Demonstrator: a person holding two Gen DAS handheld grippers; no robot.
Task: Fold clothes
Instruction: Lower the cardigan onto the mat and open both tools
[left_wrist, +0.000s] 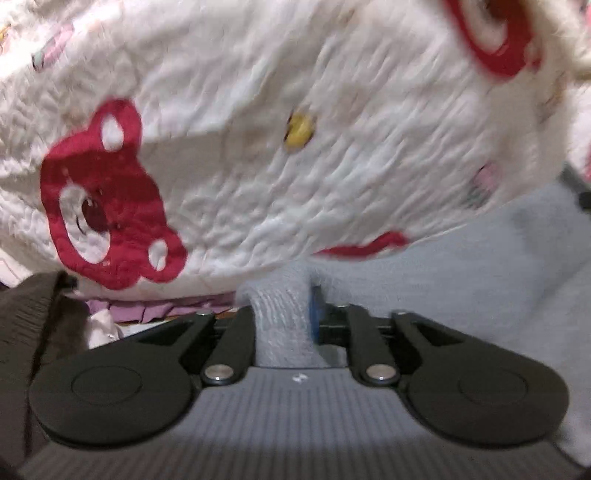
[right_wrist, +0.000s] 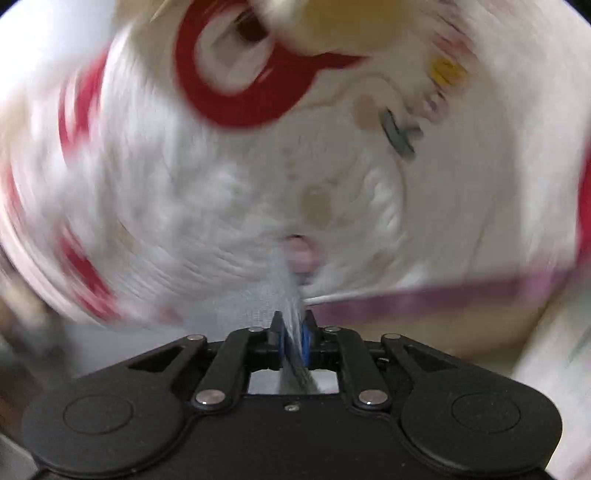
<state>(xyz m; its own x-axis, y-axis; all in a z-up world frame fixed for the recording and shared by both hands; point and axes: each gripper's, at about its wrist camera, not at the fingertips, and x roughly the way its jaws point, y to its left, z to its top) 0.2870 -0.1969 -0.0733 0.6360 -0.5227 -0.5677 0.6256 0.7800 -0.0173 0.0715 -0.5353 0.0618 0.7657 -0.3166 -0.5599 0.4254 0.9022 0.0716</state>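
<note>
- Left wrist view: left gripper (left_wrist: 284, 325) jaws closed onto a bunched fold of light grey knit garment (left_wrist: 461, 280); the pinched fold rises straight up between the fingers, blue pad showing on its right side.
- Rest of the grey garment spreads away to the right and far right, so the cloth's free body lies right of this tool.
- Beyond it, far and left, a white quilted bedcover with red bear print (left_wrist: 258, 129) fills the background; dark brown cloth (left_wrist: 26, 332) at near left, purple fabric (left_wrist: 147, 308) just under the cover's edge.
- Right wrist view: right gripper (right_wrist: 293, 332) jaws almost fully closed on a thin edge of the same grey knit (right_wrist: 273, 295), blue pads each side of it.
- Heavy blur here; the cloth runs forward and slightly left from the tips.
- Judgement: both tools hold the garment, so it likely spans between them; which edge each has, cannot tell.
- Fold stage not settled by these views.
</note>
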